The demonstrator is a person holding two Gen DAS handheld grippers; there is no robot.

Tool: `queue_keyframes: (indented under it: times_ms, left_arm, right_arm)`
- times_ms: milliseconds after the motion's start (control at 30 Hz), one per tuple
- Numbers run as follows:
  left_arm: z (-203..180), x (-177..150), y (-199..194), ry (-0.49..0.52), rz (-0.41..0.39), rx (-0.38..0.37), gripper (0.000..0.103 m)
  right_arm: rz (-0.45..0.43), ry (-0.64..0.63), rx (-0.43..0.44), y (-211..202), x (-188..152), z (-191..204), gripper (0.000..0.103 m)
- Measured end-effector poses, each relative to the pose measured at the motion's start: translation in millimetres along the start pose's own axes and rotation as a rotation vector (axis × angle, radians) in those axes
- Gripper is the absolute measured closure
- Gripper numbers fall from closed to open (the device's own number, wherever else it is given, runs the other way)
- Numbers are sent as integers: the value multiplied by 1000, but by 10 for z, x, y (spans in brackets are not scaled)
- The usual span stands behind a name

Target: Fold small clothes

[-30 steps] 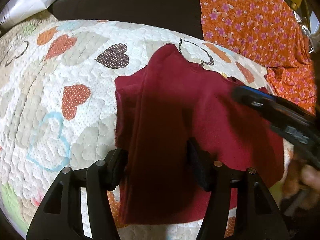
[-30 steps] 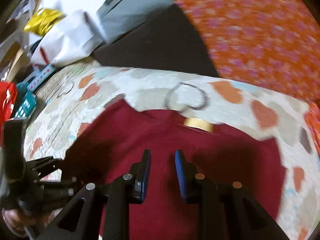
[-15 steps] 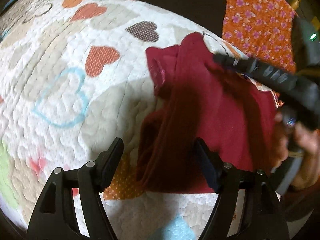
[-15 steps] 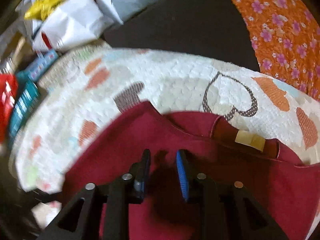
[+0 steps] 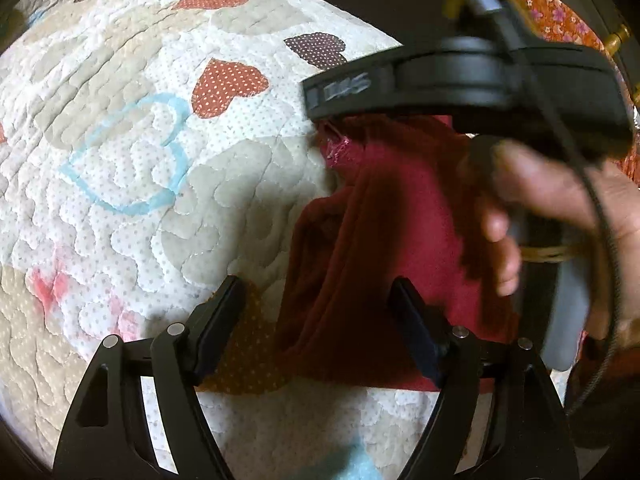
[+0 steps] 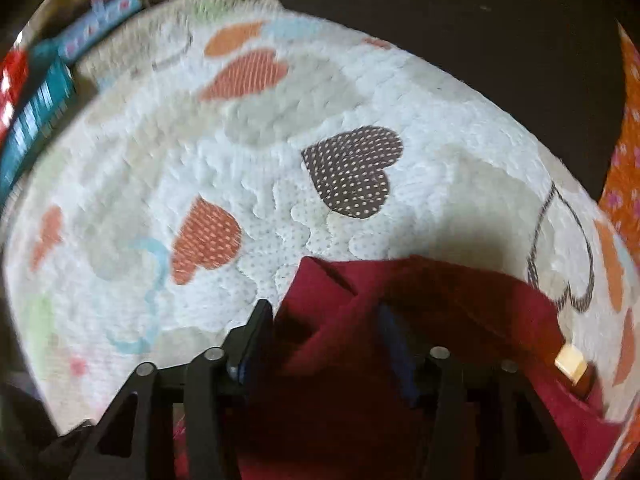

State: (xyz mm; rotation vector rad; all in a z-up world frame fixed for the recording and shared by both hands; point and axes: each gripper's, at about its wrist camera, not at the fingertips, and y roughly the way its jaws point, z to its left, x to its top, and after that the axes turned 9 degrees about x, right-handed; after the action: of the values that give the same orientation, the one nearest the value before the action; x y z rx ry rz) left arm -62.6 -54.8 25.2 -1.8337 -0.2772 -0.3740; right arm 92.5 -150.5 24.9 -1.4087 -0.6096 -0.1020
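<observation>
A dark red garment (image 5: pixel 384 240) lies partly bunched on a white quilt with hearts (image 5: pixel 140 184). My left gripper (image 5: pixel 320 320) is open, its fingers straddling the garment's near left edge. The body of the other gripper (image 5: pixel 460 80) and the hand holding it cross above the garment at the right. In the right wrist view the garment (image 6: pixel 420 320) fills the lower middle, with a tan label (image 6: pixel 572 364) at the right. My right gripper (image 6: pixel 324 324) is open, its fingers either side of a raised fold of the garment.
Orange floral cloth (image 5: pixel 556 16) lies at the far right of the quilt (image 6: pixel 260 160), also seen in the right wrist view (image 6: pixel 628 152). A dark surface (image 6: pixel 460 32) lies beyond the quilt. Teal and red boxes (image 6: pixel 32 112) sit at the far left.
My right gripper opened wide and moved left over the garment's corner. My left gripper drew back toward the near left edge. The garment is more bunched.
</observation>
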Motion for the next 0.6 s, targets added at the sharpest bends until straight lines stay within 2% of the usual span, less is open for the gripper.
queue_keyframes:
  times_ms: [67,133,167,200,233,300,333,400,500,600]
  left_arm:
    - [-34,25,14,1,-5,10,24]
    - [-79,45,7,-2,2,9,24]
    - [-101,60,-21,-10,13,-30,32]
    - [-132,79,-43,-14,22,-76,39]
    - [-183,84,-110,-4,21,-106,42]
    - [-358,67,-403,55,-61,-171,44]
    - [-423,46,-485,76,-76,-196,45]
    - [-698,-31,-780,151,-127,-299,45]
    - [-1083,-180,-1002,280,-150,-422,45]
    - [-1567,-375,-911,415,-74,-508,45]
  right_arm:
    - [-29,-29,-27,34,-42,30,47]
    - [-77,-23,-19,-28,-109,-29,66]
    - [-101,4,21,-99,-149,-94,73]
    - [-133,45,80,-223,-204,-186,85]
    - [-164,69,119,-337,-245,-239,87]
    - [-287,127,208,-790,-431,-442,90]
    - [-335,149,236,-975,-518,-527,90]
    - [-457,215,293,-1483,-813,-812,91]
    - [-553,273,266,-2007,-1315,-1174,91]
    - [-597,384,222,-2240,-1913,-1602,91]
